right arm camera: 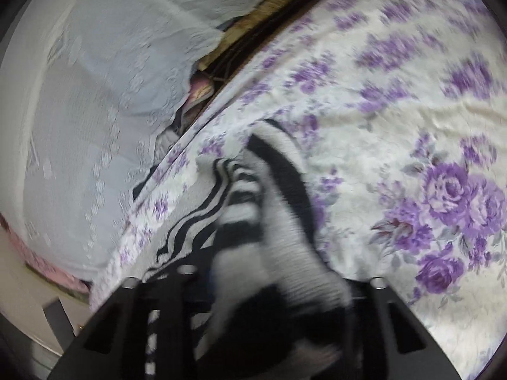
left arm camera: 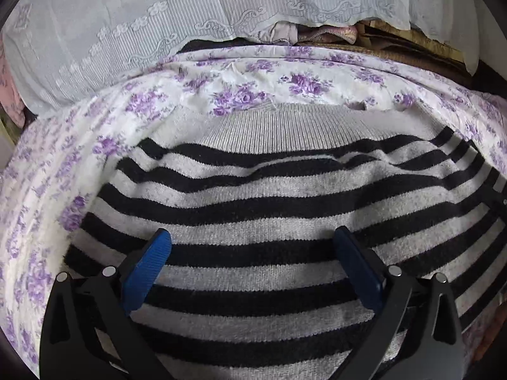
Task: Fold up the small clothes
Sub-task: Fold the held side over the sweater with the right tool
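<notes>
A black-and-grey striped knit sweater [left arm camera: 269, 196] lies flat on the purple-flowered bedsheet [left arm camera: 240, 85], its ribbed grey hem at the far side. My left gripper [left arm camera: 251, 232] hovers just over the sweater's middle, blue pads [left arm camera: 149, 269] wide apart and nothing between them. In the blurred right wrist view, a part of the sweater [right arm camera: 282, 221] rises off the bedsheet [right arm camera: 396, 126] and bunches into my right gripper [right arm camera: 279, 288]. The fabric covers the fingertips, and the jaws stand narrow around it.
A white lace cloth [left arm camera: 126, 31] hangs along the far edge of the bed, also seen at left in the right wrist view as the lace cloth [right arm camera: 79, 126]. Folded fabrics and brown items [left arm camera: 364, 38] sit behind it. Open bedsheet stretches to the right of the sweater.
</notes>
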A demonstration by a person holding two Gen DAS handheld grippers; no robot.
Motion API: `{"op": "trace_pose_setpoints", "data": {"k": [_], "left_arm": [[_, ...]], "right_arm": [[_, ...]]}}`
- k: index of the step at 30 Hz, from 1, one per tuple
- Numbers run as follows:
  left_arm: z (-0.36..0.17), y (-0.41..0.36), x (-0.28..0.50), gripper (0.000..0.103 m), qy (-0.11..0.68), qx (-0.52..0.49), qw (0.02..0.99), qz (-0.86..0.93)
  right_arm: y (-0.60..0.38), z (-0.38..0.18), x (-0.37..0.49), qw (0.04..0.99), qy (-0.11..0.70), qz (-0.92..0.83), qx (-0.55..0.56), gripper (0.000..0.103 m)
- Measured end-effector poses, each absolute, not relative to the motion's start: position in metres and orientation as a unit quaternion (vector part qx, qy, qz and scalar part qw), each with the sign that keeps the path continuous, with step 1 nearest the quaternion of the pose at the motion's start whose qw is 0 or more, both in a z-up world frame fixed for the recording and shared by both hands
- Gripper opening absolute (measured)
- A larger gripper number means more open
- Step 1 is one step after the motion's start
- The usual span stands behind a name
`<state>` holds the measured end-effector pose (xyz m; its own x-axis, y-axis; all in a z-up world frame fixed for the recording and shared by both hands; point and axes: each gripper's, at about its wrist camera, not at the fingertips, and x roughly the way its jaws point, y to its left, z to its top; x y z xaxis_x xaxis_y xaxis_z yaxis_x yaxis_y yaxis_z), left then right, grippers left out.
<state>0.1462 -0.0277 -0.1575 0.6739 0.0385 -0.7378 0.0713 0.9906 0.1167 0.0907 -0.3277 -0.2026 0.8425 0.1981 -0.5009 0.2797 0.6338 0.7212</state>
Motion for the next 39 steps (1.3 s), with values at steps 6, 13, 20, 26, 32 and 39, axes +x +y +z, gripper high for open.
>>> {"op": "trace_pose_setpoints", "data": {"k": [6, 13, 20, 26, 32, 39], "left_arm": [[-0.156, -0.013, 0.141, 0.099, 0.41, 0.028, 0.911, -0.026], [-0.13, -0.008, 0.159, 0.099, 0.426, 0.017, 0.902, -0.059], [-0.105, -0.053, 0.212, 0.099, 0.447, 0.083, 0.885, -0.094], [-0.109, -0.054, 0.23, 0.098, 0.443, 0.059, 0.89, -0.089], [-0.074, -0.012, 0.217, 0.098, 0.384, 0.08, 0.918, -0.054], [-0.047, 0.081, 0.212, 0.099, 0.343, 0.056, 0.938, 0.013]], "right_arm": [[-0.323, -0.194, 0.085, 0.869, 0.263, -0.013, 0.418, 0.02], [-0.275, -0.139, 0.078, 0.927, 0.23, 0.003, 0.295, 0.02], [-0.212, -0.109, 0.065, 0.957, 0.217, 0.06, 0.181, 0.02], [-0.165, -0.105, 0.059, 0.969, 0.226, 0.069, 0.067, 0.02], [-0.121, -0.085, 0.075, 0.97, 0.224, 0.085, 0.034, 0.023], [-0.038, -0.065, 0.086, 0.966, 0.213, 0.142, -0.036, 0.029]]}}
